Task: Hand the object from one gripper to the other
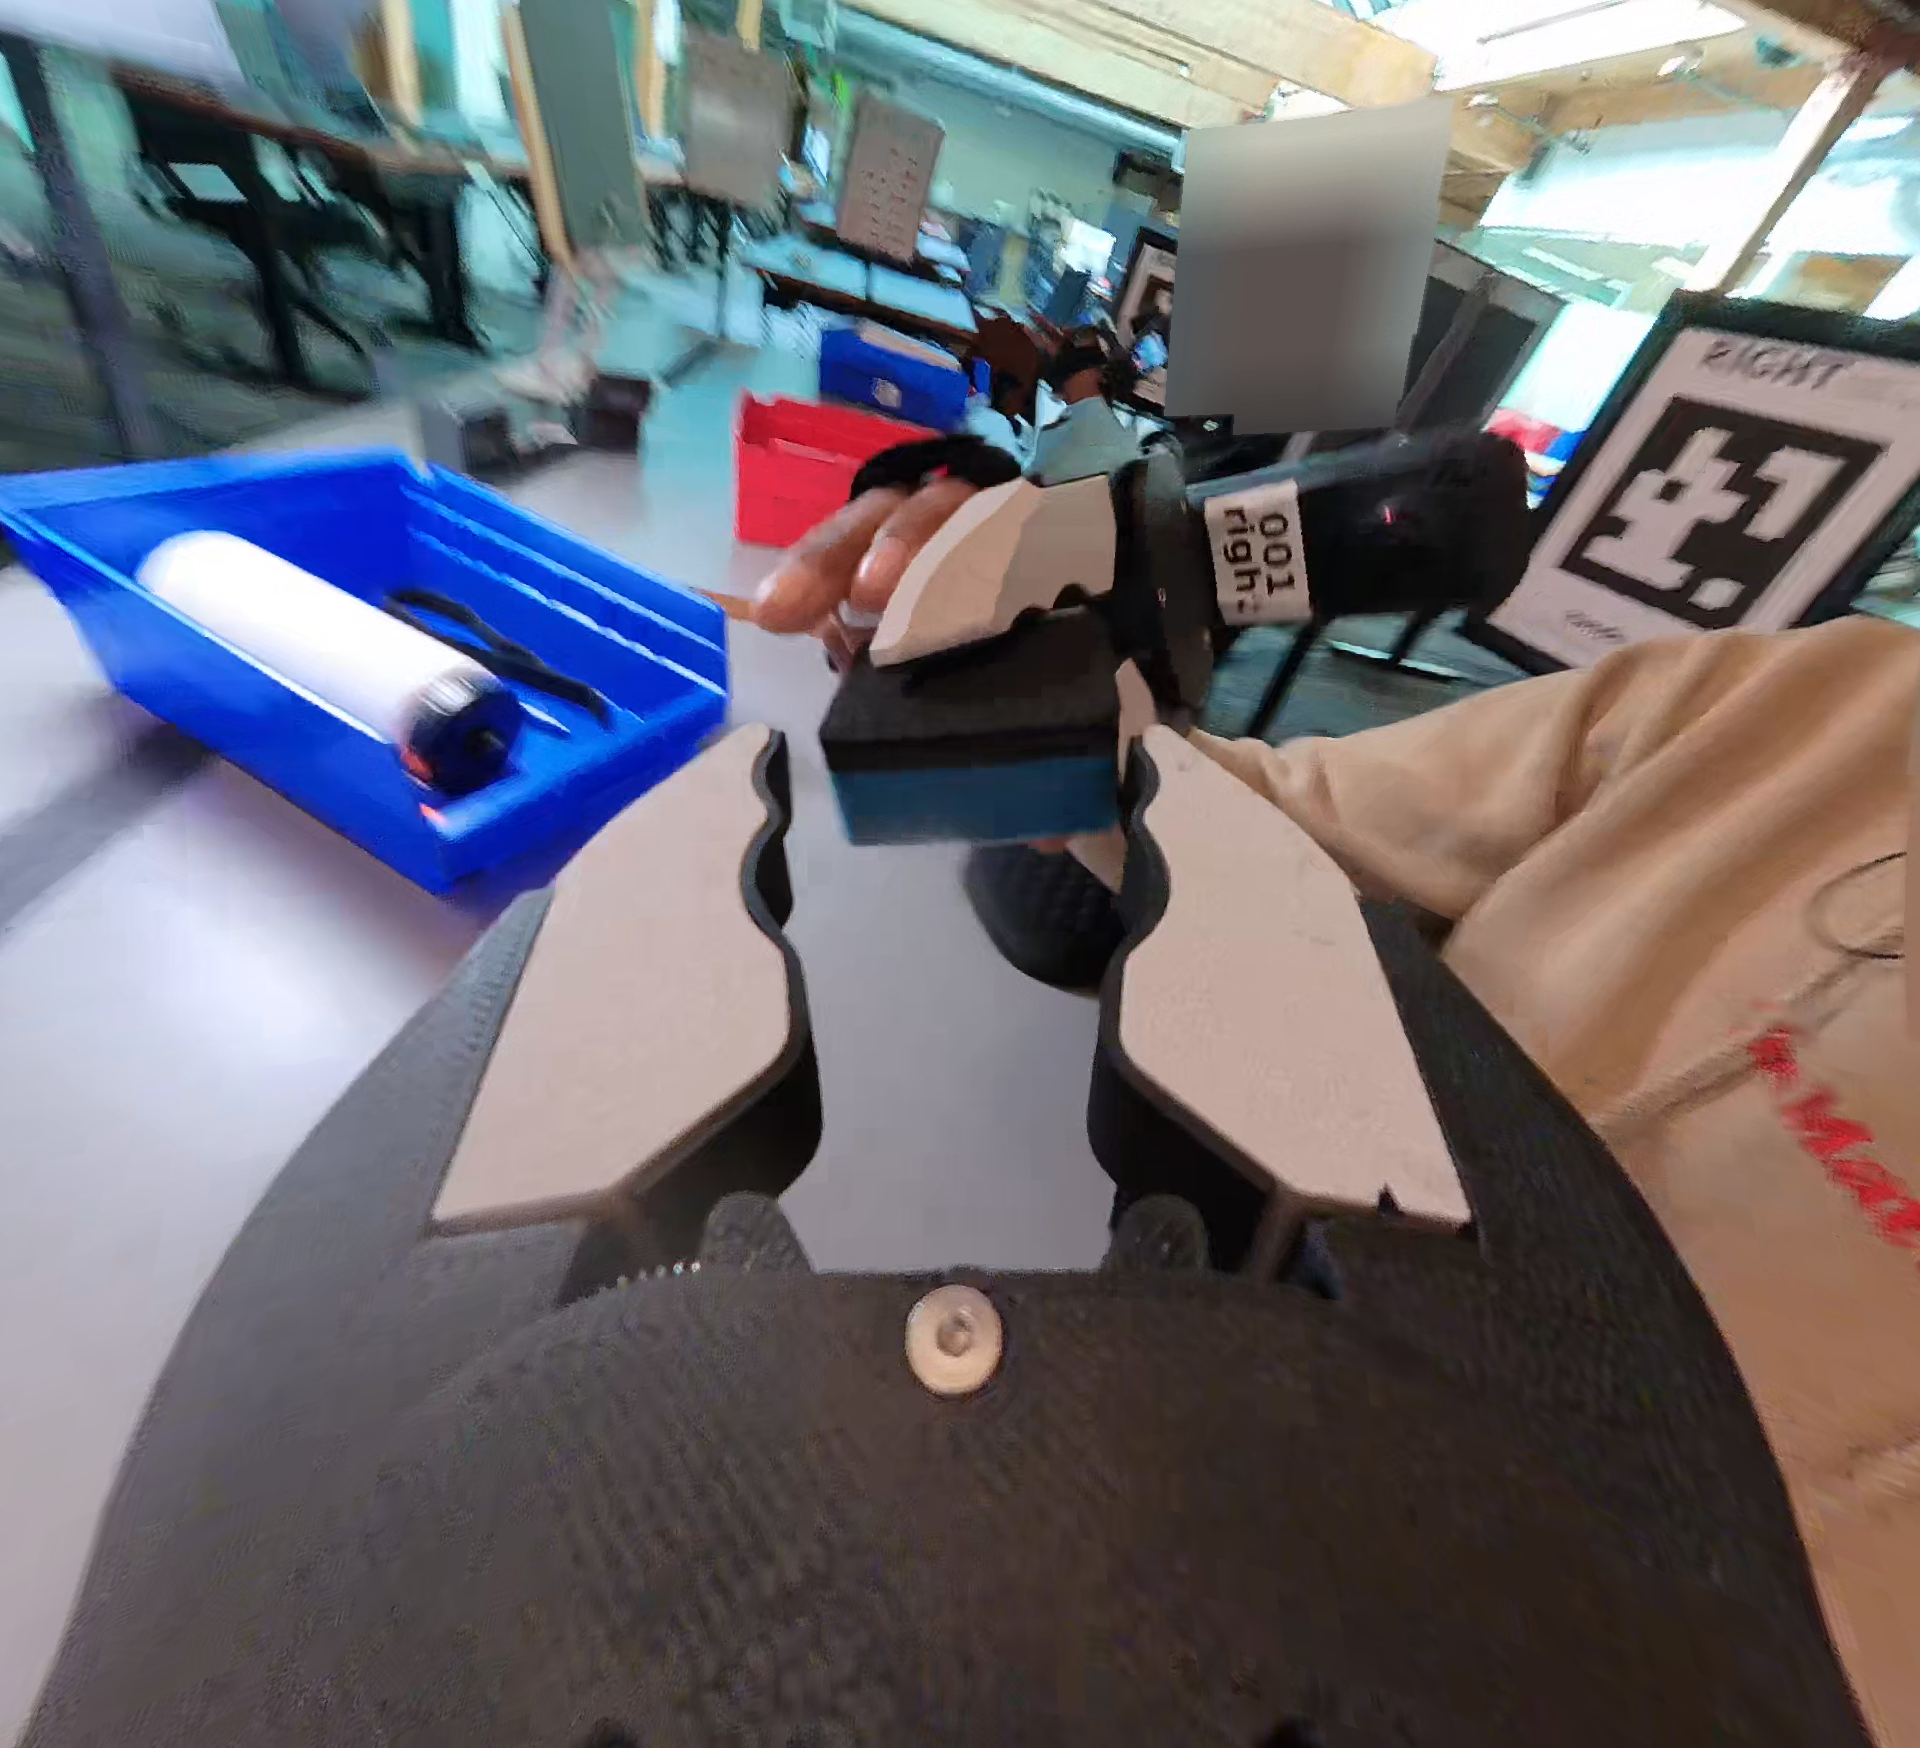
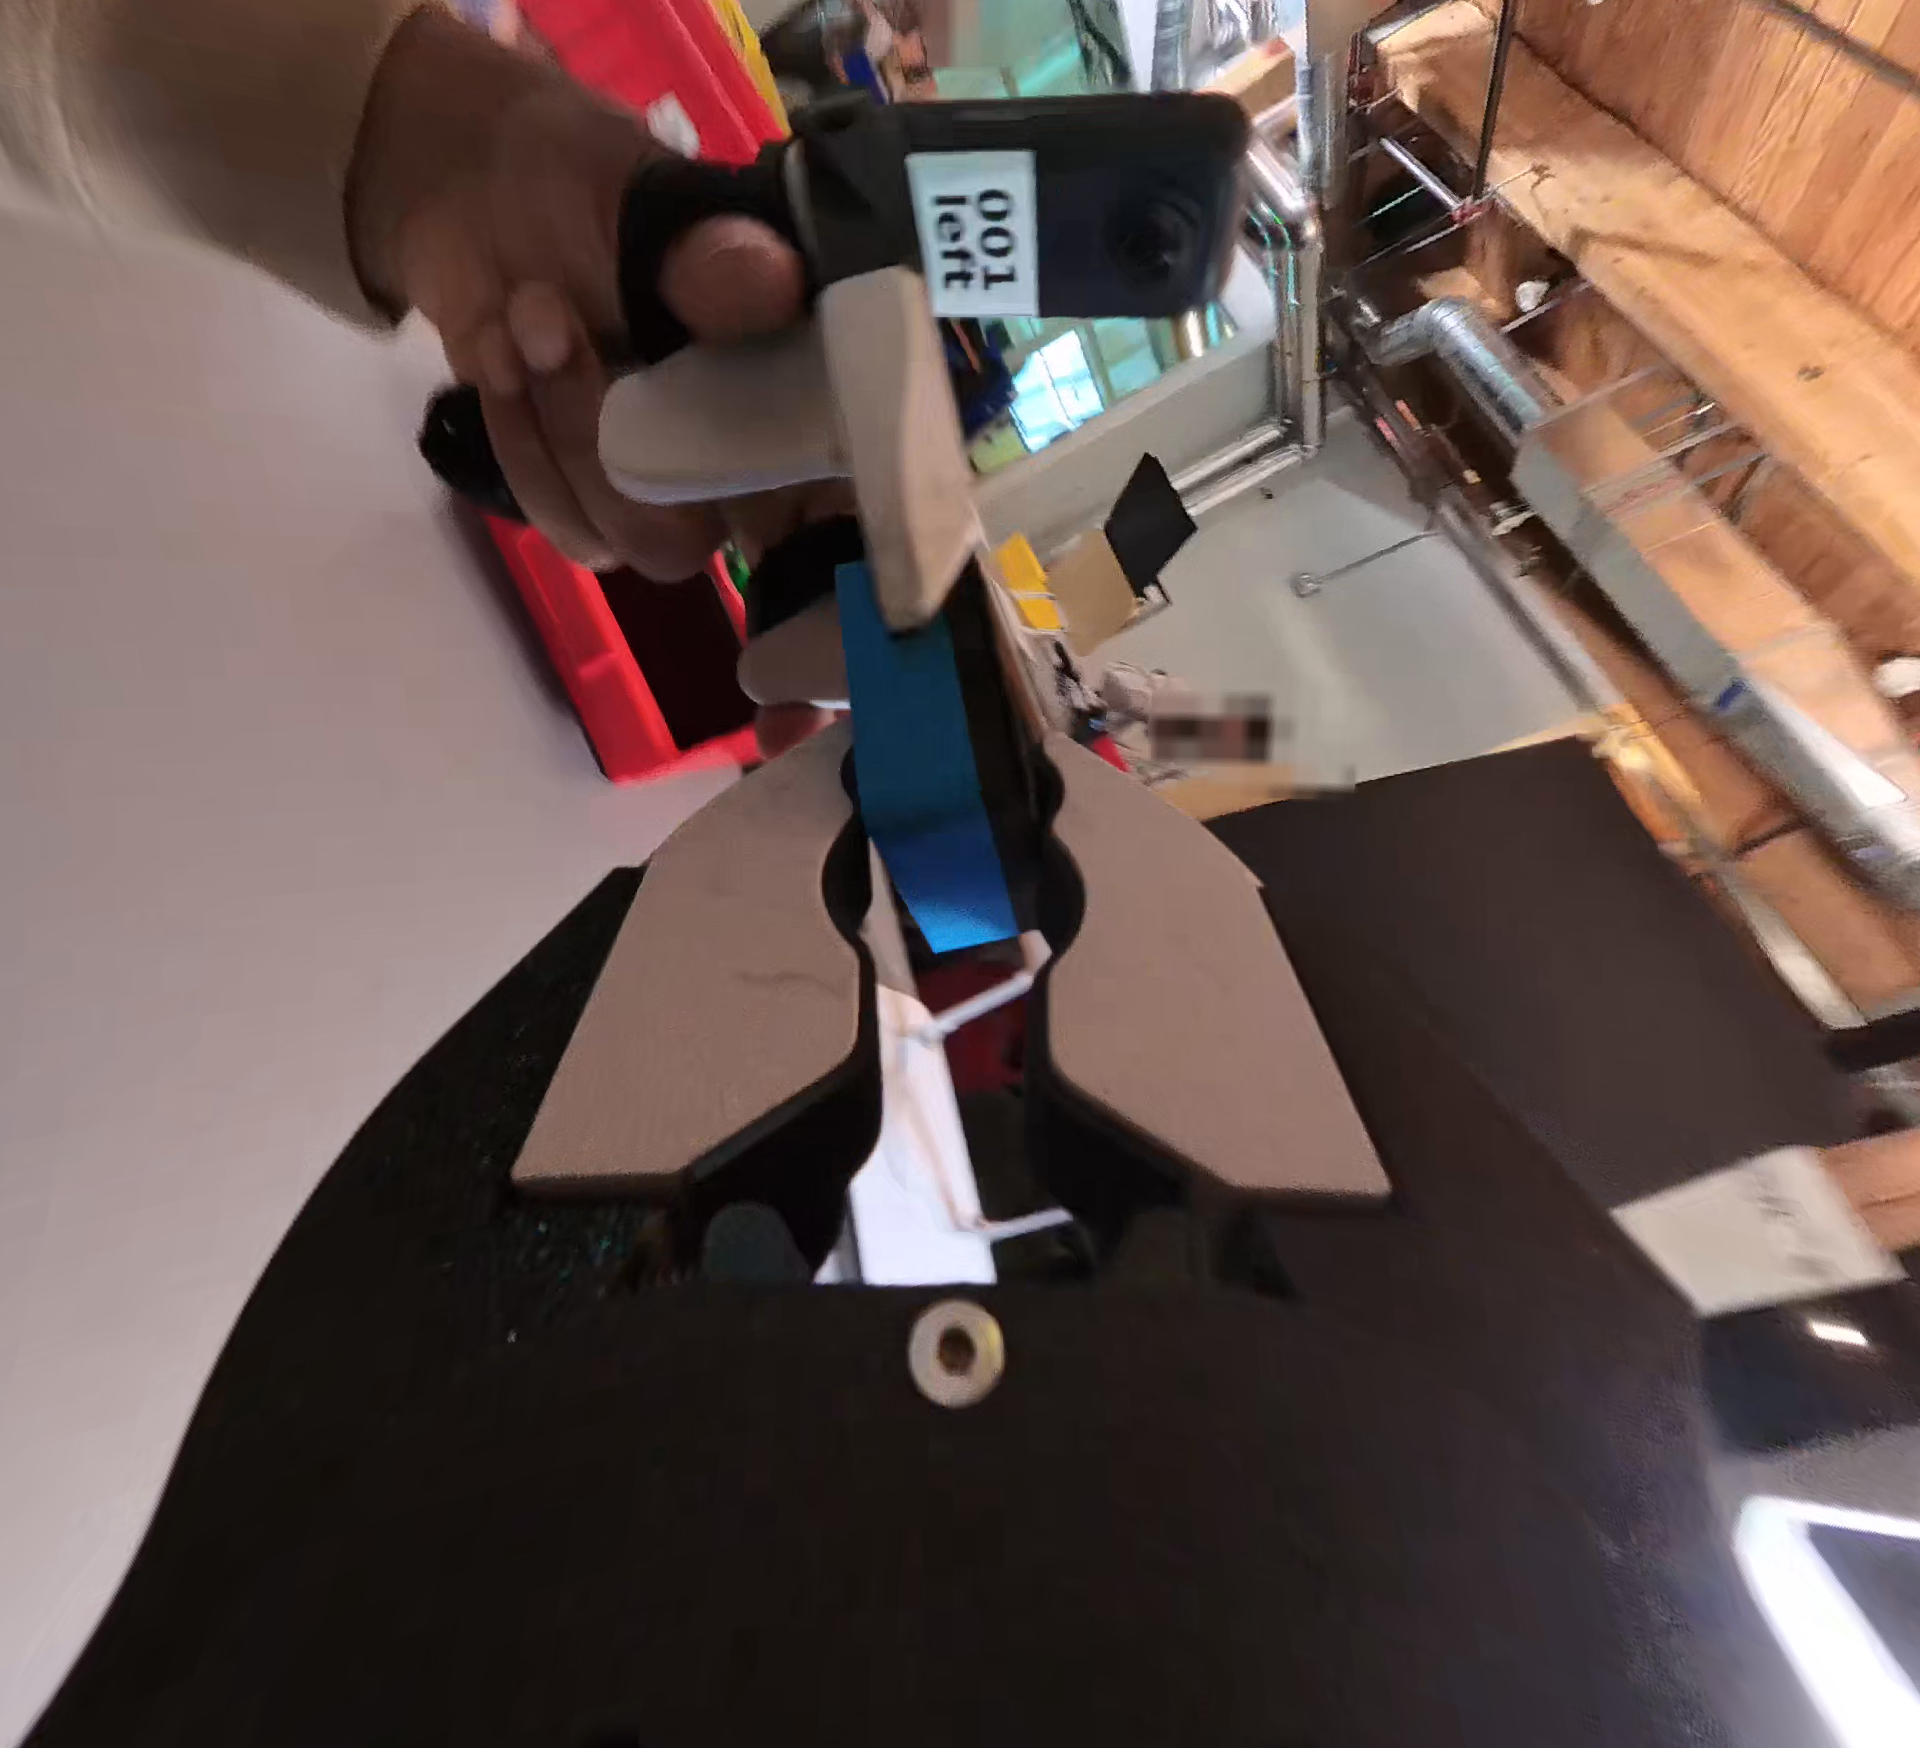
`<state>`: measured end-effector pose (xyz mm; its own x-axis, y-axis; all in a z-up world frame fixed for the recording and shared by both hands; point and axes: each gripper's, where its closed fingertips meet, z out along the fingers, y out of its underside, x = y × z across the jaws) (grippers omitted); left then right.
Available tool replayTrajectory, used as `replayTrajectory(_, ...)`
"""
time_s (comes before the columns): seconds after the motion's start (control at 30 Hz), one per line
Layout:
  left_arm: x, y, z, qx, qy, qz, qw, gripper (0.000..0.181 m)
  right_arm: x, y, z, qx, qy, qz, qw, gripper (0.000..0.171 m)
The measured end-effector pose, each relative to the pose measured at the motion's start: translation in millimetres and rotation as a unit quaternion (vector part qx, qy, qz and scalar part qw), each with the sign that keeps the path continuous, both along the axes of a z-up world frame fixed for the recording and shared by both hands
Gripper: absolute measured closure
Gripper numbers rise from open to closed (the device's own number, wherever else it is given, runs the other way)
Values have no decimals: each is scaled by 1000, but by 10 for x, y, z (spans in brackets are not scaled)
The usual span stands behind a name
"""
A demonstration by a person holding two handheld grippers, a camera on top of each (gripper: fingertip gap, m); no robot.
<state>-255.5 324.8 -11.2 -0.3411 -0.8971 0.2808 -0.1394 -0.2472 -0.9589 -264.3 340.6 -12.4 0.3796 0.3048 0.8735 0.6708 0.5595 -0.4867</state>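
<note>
Workshop background, timber beams and skylights overhead; pale grey desk (image 1: 156,971) below. Blue bin (image 1: 582,649) at centre left of the left wrist view holds a white cylinder (image 1: 312,638) and a thin black tool; red bin (image 1: 800,472) farther back. Task's thing: a sponge-like block (image 1: 971,758), black top layer over blue, held in the air at frame centre. Right tongs (image 1: 1023,690) come in from the right edge and are clamped on it, 1 finger on the black face, the other mostly hidden below. In the right wrist view the block (image 2: 914,763) stands on edge between the right tongs (image 2: 951,768), blue side left. Left tongs (image 1: 956,763) spread apart, tips bracketing the block's near end without clear contact; the block's long axis runs across the gap, its right end just beside the right-hand tip. In the right wrist view the left tongs (image 2: 862,649) straddle the block's far end. Judgement: closing the left tongs comes before the right releases.
</note>
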Motion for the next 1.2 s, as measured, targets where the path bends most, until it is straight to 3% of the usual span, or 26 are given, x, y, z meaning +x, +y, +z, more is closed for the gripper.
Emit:
replayTrajectory(0.1, -80, 3, 116, 115, -46, 42, 991, 121, 78, -100, 105, -110, 108, 77, 985, 145)
replayTrajectory(0.2, -78, -80, 65, 212, -37, 57, 975, 124, 81, -262, 123, -246, 198, 197, 928, 145)
replayTrajectory(0.27, -35, -169, 33, 238, -41, 48, 969, 135, 49, -340, 192, -294, 262, 275, 877, 145)
replayTrajectory(0.33, 1, -201, 32, 250, -51, 49, 966, 158, 3, -373, 226, -323, 310, 333, 830, 145)
replayTrajectory(0.43, -1, -105, 49, 245, -42, 71, 966, 159, -8, -296, 222, -348, 358, 355, 791, 145)
replayTrajectory(0.5, -12, -13, 27, 226, -20, 86, 970, 159, 17, -196, 152, -356, 348, 320, 806, 144)
replayTrajectory(0.67, -53, 312, -16, 99, 35, 139, 985, 160, 354, 160, 207, -206, 287, 101, 930, 114)
replayTrajectory(0.73, -25, 425, -106, 57, 56, 155, 985, 160, 354, 205, 201, -139, 227, 30, 964, 107)
replayTrajectory(0.83, 65, 432, -208, 13, 69, 148, 987, 160, 205, 359, -36, -95, 118, -74, 986, 97)
replayTrajectory(0.9, 105, 408, -253, 14, 76, 145, 986, 159, 270, 544, -192, -53, 58, -173, 982, 105)
replayTrajectory(0.93, 104, 409, -269, 31, 77, 146, 986, 159, 295, 570, -185, -22, 49, -185, 981, 108)
replayTrajectory(1.0, 81, 341, -187, 66, 48, 127, 989, 146, 235, 522, -222, -91, 99, -121, 984, 110)
replayTrajectory(1.07, 21, 294, -4, 86, -16, 116, 989, 137, 149, 374, -148, -199, 199, -6, 960, 110)
replayTrajectory(1.1, -13, 254, 64, 94, -43, 103, 989, 130, 73, 230, -103, -256, 236, 76, 935, 110)
replayTrajectory(1.2, -73, 70, 149, 118, -86, 53, 988, 121, -69, -198, 64, -393, 310, 279, 819, 110)
